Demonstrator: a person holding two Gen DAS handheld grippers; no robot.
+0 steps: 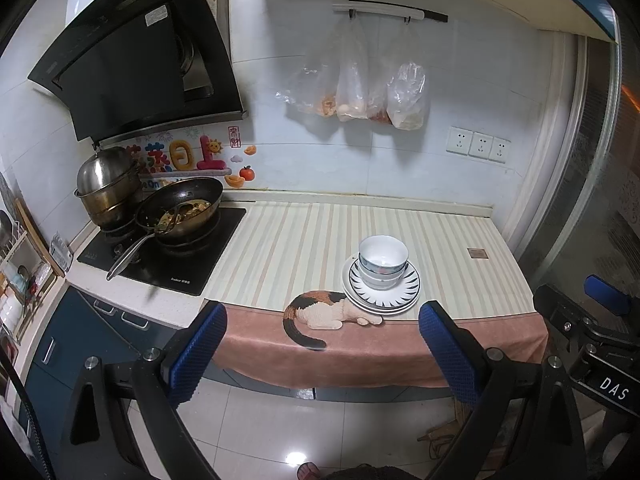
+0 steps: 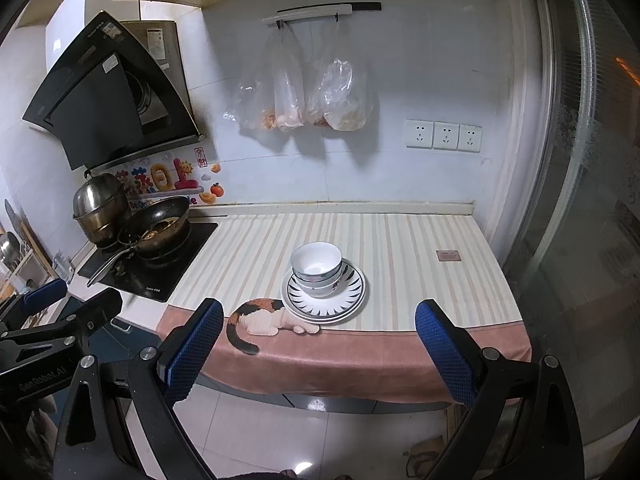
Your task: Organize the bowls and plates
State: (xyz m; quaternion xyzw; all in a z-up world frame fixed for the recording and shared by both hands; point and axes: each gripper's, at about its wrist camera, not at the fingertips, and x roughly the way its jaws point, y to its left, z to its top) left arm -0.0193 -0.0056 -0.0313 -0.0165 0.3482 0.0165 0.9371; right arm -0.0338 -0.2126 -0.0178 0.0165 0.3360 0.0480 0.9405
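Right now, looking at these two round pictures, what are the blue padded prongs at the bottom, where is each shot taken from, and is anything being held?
The prongs are the fingers of two tools that a person carries, one in each hand; there is no robot arm. Each tool has a wide-angle camera looking forward along its fingers, hence the round, bent look. One picture comes from the left hand-held gripper, the other from the right hand-held gripper. Both are open and hold nothing, hovering in front of the counter. On the striped cloth sits a stack of plates with nested bowls on top. To the left, on the stove, are a pan with food and a steel pot. Plastic bags hang on the wall.
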